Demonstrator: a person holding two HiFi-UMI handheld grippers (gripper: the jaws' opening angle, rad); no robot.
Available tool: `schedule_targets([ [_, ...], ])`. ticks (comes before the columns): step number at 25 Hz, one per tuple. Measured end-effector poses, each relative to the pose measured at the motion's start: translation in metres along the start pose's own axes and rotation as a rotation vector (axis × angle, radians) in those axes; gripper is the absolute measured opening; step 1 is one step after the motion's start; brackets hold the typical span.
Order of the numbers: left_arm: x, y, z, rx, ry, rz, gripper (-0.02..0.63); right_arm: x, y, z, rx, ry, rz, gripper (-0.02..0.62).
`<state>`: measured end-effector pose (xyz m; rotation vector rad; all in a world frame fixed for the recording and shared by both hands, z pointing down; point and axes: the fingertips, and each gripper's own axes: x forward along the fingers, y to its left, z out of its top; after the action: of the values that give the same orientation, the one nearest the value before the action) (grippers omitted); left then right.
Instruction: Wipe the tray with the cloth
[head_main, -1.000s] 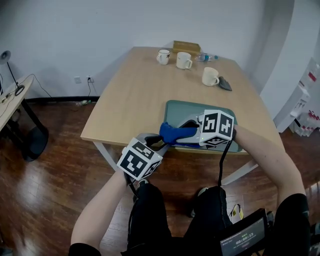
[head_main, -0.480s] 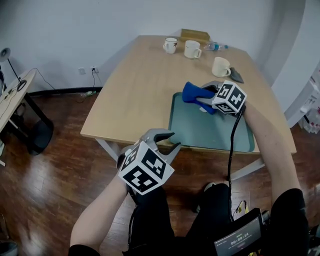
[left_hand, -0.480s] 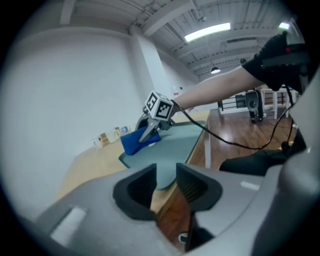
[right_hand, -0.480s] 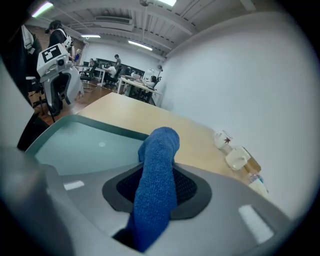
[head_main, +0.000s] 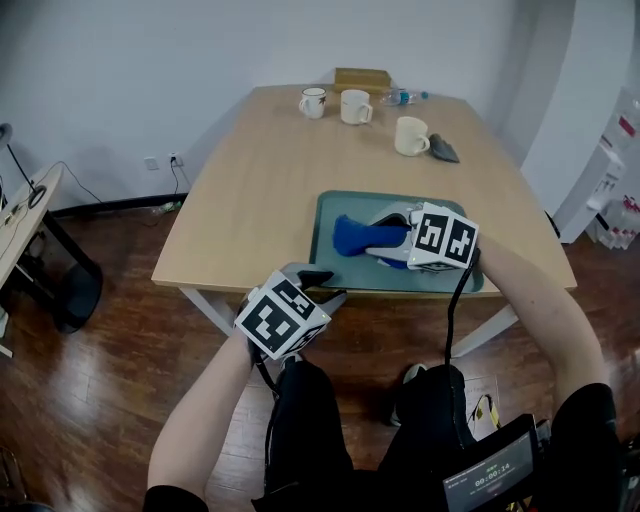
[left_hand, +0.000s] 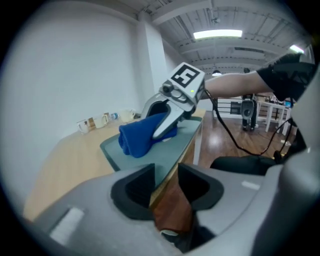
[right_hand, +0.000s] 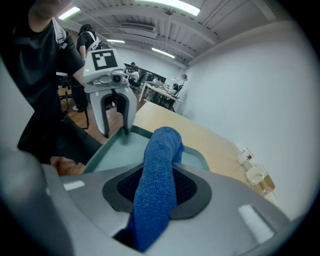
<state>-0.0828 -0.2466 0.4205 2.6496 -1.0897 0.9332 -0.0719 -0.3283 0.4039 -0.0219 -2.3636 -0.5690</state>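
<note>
The teal tray lies on the wooden table near its front edge. A rolled blue cloth rests on the tray's left half, and my right gripper is shut on it; in the right gripper view the cloth runs out between the pads over the tray. My left gripper sits at the tray's near-left corner. Its jaws are opening, with the tray's rim and the table edge in the gap of the left gripper. The pads do not press on the rim.
Three white mugs, a water bottle, a cardboard box and a dark object stand at the table's far end. A desk stands at the left over the wooden floor.
My right gripper carried the cloth from the tray's near edge up to its far side and back down onto the left half. The left gripper stayed at the near-left corner.
</note>
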Motion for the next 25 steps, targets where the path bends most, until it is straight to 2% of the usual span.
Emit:
schedule_targets([
  [4, -0.001, 0.002, 0.002, -0.093, -0.029, -0.008, 0.130, -0.014, 0.048, 0.014, 0.018, -0.064, 0.083, 0.120],
  [7, -0.002, 0.003, 0.000, -0.093, -0.022, -0.002, 0.130, -0.019, 0.071, 0.023, 0.030, -0.100, 0.132, 0.120],
  [10, -0.003, 0.002, -0.001, -0.093, -0.016, 0.003, 0.132, -0.020, 0.067, 0.022, 0.034, -0.109, 0.133, 0.120],
  [13, -0.003, -0.001, 0.001, -0.095, -0.025, 0.008, 0.132, -0.019, 0.033, 0.002, 0.025, -0.058, 0.062, 0.120],
  [18, -0.003, 0.000, 0.004, -0.087, -0.041, 0.016, 0.132, -0.016, -0.061, -0.060, 0.066, 0.109, -0.102, 0.120],
  [21, -0.004, 0.001, 0.005, -0.088, -0.049, 0.011, 0.132, -0.023, -0.107, -0.085, 0.094, 0.160, -0.184, 0.120],
  [23, -0.004, 0.002, 0.004, -0.087, -0.048, 0.009, 0.132, -0.026, -0.120, -0.092, 0.111, 0.158, -0.208, 0.120],
  [25, -0.004, 0.002, 0.003, -0.090, -0.044, 0.006, 0.132, -0.025, -0.116, -0.094, 0.105, 0.155, -0.197, 0.120],
])
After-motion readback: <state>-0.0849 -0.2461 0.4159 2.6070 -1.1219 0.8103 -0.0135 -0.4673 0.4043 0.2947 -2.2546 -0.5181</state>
